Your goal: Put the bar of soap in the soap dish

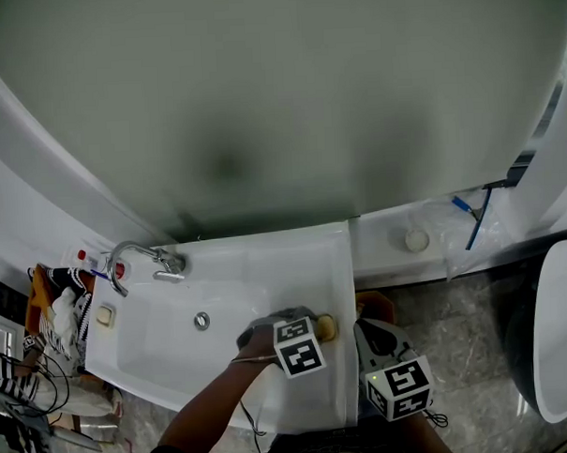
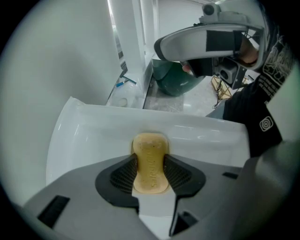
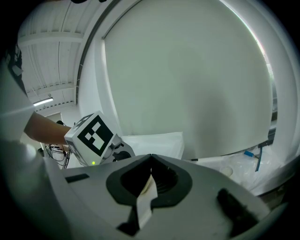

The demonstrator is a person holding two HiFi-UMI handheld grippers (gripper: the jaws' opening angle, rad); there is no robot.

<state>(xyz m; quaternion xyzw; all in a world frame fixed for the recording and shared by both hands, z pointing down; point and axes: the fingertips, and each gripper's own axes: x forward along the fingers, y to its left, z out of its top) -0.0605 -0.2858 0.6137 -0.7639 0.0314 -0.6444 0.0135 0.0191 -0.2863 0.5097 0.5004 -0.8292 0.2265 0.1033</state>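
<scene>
Fingers (image 2: 124, 174) on left gripper (image 1: 318, 330): clamped on both sides of the yellow bar of soap (image 2: 150, 161), at the right rim of the white sink (image 1: 267, 268); contact with rim not clear. Fingers on right gripper (image 3: 151, 164): pressed together, nothing between, held off the sink's right edge beside the left gripper's marker cube (image 3: 93, 132). Tap (image 1: 144, 260) at far left of sink with a small beige square piece (image 1: 104, 315) near it, well apart from the soap.

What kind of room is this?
Most likely a bathroom: a white washbasin with a chrome tap and drain, a yellow bar of soap held by its edge, and a large pale wall panel behind, possibly a mirror.
</scene>
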